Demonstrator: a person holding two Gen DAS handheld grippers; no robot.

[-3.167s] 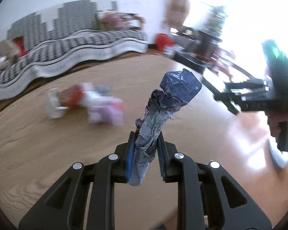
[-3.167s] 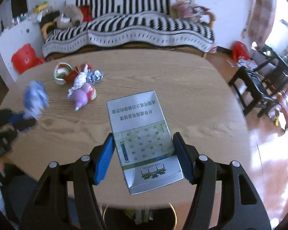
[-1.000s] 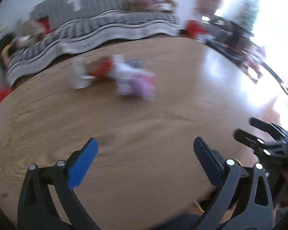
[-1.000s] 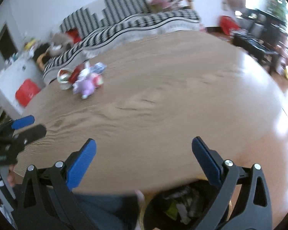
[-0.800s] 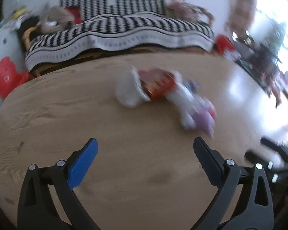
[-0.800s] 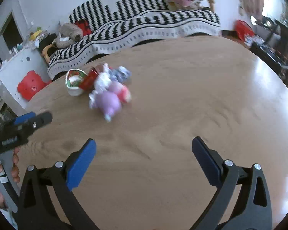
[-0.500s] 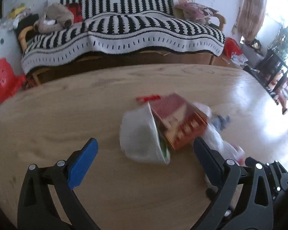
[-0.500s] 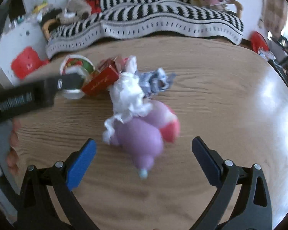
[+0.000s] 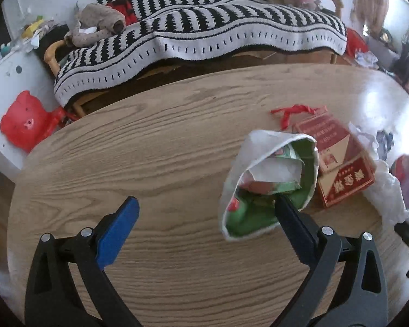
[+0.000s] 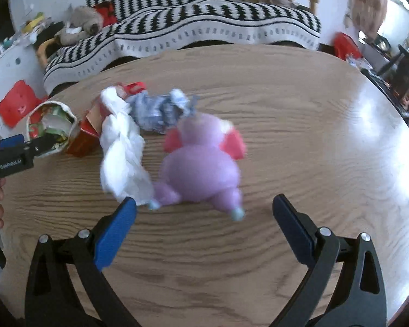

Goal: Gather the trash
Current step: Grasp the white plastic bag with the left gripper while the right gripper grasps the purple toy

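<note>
Left wrist: gripper [image 9: 204, 218] spread, straddling cup [image 9: 267, 182] rim.

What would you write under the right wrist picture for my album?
Open right gripper hovers over a wooden table, facing a purple toy beside crumpled white paper.

Premises: a domestic living room. A sofa [image 9: 204, 35] draped in a black-and-white striped throw [image 10: 193, 24] stands against a white wall behind a round wooden table [image 9: 155, 150]. A soft toy [image 9: 98, 21] rests on the sofa's left end. A red bear-shaped plastic item [image 9: 24, 121] hangs on white furniture at left. Curtains [image 10: 368, 8] and a dark side table [image 10: 403, 68] stand at right by a bright window.
</note>
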